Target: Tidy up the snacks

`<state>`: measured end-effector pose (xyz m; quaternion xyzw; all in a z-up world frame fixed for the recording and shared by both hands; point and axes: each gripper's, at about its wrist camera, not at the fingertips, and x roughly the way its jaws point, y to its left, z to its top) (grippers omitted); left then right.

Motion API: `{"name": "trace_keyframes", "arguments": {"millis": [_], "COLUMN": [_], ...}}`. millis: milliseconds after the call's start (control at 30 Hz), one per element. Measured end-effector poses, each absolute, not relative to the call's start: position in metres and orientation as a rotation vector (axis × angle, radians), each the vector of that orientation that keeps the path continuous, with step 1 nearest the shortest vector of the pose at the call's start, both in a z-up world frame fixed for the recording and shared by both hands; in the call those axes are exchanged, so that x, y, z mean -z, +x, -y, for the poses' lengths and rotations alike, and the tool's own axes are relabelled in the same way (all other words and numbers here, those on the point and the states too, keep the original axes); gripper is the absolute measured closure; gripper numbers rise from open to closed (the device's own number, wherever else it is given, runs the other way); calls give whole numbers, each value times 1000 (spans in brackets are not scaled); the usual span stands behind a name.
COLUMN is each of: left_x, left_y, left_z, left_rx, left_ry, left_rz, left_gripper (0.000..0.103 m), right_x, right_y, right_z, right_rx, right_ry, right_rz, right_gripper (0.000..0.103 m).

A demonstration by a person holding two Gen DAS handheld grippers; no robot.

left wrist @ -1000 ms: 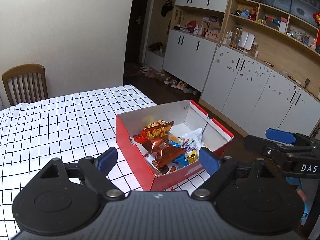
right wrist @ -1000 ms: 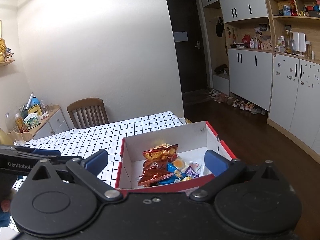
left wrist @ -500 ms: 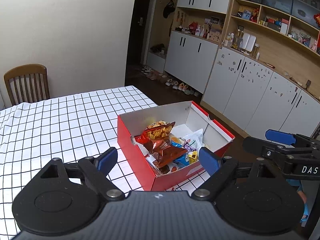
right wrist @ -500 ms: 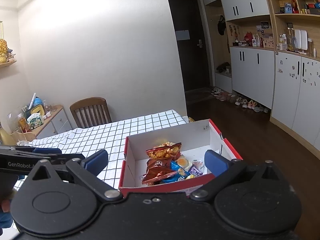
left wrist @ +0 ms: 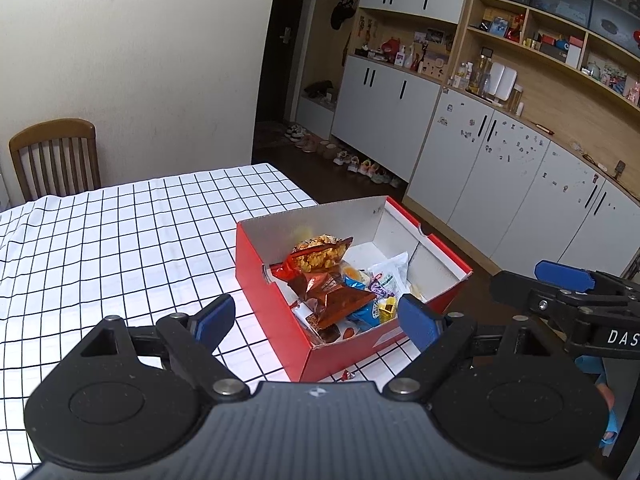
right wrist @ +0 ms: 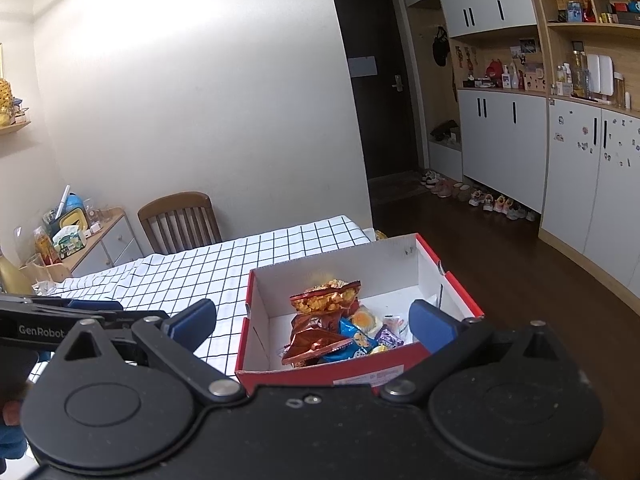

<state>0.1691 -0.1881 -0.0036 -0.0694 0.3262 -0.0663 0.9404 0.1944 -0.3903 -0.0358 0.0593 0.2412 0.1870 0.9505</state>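
A red shoebox [left wrist: 272,312] with a white inside sits at the near right corner of the checked tablecloth [left wrist: 120,240]. It holds several snack packets, with a clear bag of golden puffs [left wrist: 318,256] leaning on top and a brown foil wrapper [left wrist: 340,300] below it. My left gripper [left wrist: 314,320] hovers just short of the box, open and empty. The right gripper [right wrist: 312,320] faces the same box [right wrist: 360,376] from its short side, open and empty too. The puff bag [right wrist: 324,300] stands upright in the right wrist view. Each gripper shows at the edge of the other's view.
A wooden chair [left wrist: 56,156] stands at the table's far side. A low side cabinet [right wrist: 92,236] with clutter is at the left. White floor cabinets [left wrist: 500,200] and shelves line the right wall, with shoes on the dark floor. A tiny wrapped sweet [left wrist: 346,376] lies beside the box.
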Motion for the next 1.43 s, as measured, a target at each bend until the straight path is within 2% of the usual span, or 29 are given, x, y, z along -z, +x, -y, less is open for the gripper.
{"name": "trace_keyframes", "arguments": {"millis": [1433], "left_x": [-2], "left_y": [170], "left_z": [189], "left_rx": [182], "left_ry": [-118], "left_rz": [-609], "left_gripper": [14], "right_x": [34], "right_y": [196], "right_z": [377], "right_rx": [-285], "right_ry": [82], "right_rz": [-449], "right_gripper": [0]}}
